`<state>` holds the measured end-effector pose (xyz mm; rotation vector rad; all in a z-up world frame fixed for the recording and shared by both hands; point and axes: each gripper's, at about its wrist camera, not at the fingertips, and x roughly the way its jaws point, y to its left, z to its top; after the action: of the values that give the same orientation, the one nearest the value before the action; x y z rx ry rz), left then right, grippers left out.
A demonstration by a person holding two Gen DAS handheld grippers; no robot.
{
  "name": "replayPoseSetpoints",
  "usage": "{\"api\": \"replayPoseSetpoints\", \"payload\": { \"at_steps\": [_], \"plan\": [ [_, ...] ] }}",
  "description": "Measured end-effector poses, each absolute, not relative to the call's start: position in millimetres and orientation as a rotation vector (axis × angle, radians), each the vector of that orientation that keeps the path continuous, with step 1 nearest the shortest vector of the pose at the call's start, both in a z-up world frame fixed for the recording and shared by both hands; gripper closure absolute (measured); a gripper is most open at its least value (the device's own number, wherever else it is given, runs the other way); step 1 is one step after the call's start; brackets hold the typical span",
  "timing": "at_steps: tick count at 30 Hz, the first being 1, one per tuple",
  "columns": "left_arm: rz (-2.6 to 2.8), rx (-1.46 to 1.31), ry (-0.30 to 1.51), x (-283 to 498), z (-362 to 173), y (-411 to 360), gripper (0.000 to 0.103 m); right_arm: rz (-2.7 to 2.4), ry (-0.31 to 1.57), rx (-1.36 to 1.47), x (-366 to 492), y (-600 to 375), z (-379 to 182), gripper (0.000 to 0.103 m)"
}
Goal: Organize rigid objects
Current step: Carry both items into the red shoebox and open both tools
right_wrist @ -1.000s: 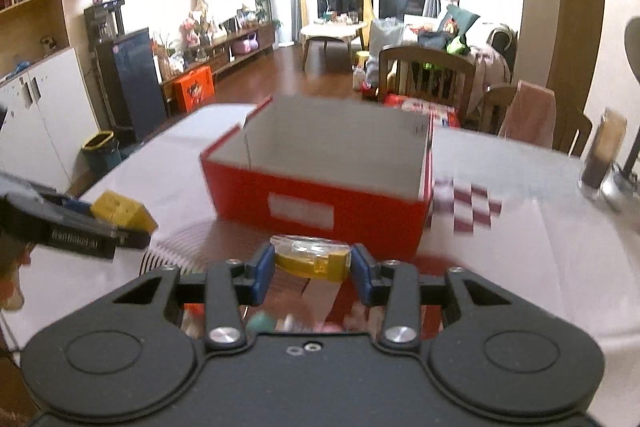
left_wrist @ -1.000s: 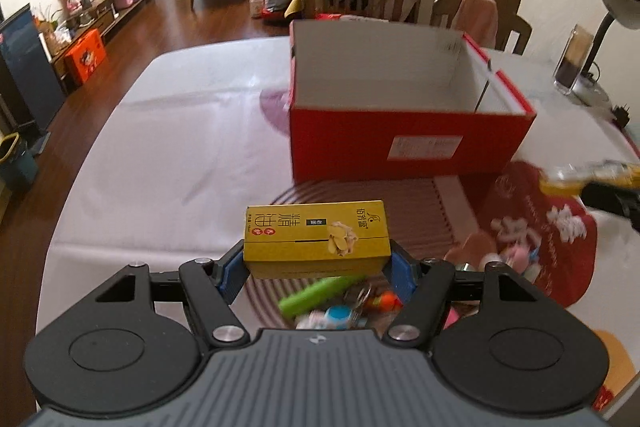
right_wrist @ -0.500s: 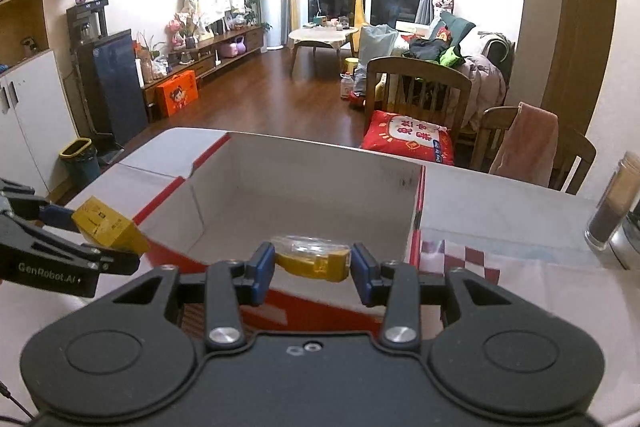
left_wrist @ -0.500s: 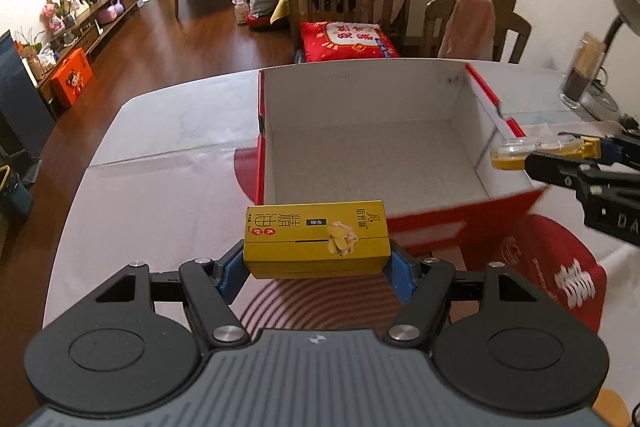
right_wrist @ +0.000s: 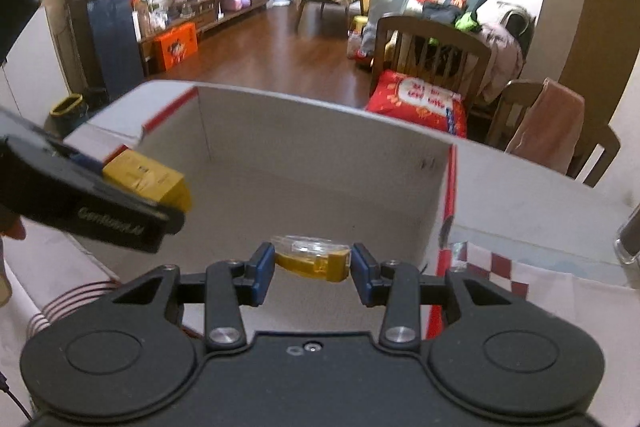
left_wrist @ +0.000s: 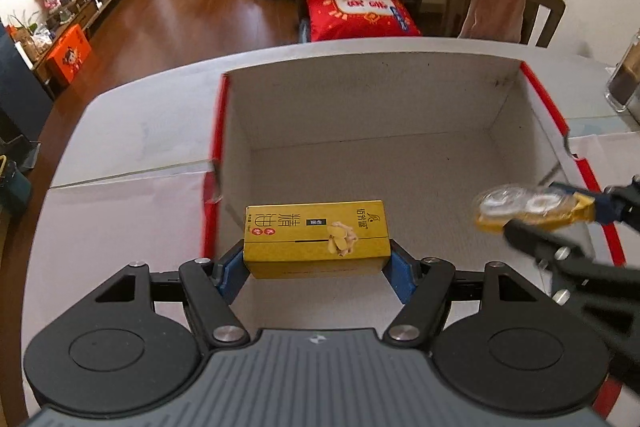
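Tongs first. Left gripper [left_wrist: 318, 269] is clamped on a yellow carton [left_wrist: 316, 237], blue pads pressing its two short ends so the long printed face lies crosswise and level, hanging over the inside of the box. Right gripper [right_wrist: 313, 267] is closed on a small yellow packet with a clear plastic top [right_wrist: 310, 257], pinched end to end; in the left view the same packet [left_wrist: 528, 213] is blurred, poking in over the box's right wall. Neither item touches the box floor as far as I can tell.

Red box [left_wrist: 556, 119] sits open on the table [left_wrist: 120, 223], white inside, nothing visible on its floor. Both grippers point down into it from the near side, carton toward the left half, packet toward the right. Judgement: holding each item by its ends keeps it flat, so it should land on its broad face and leave room beside it; keeping the two apart avoids the tools knocking together.

Step in hand looks like lowering to drop both into the box. Risk: the packet is near the right wall and could catch the rim.

Beyond the table: a chair with a red cushion [left_wrist: 356, 13], a second chair with pink cloth draped over it [left_wrist: 496, 3], a glass jar [left_wrist: 626, 83] at far right.
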<state>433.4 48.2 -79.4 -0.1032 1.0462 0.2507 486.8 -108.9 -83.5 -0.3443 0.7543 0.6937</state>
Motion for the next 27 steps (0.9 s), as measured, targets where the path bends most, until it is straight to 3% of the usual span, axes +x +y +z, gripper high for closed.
{"api": "replayPoseSetpoints", "payload": {
  "at_steps": [19, 27],
  "plan": [
    [0.206, -0.109, 1.300, 502, -134, 41, 0.033, 0.681, 1.017, -0.408, 513, -84, -118, 0.063],
    [0.176, -0.178, 1.370, 503, -142, 49, 0.032, 0.689, 1.037, -0.402, 513, -88, -116, 0.060]
  ]
}}
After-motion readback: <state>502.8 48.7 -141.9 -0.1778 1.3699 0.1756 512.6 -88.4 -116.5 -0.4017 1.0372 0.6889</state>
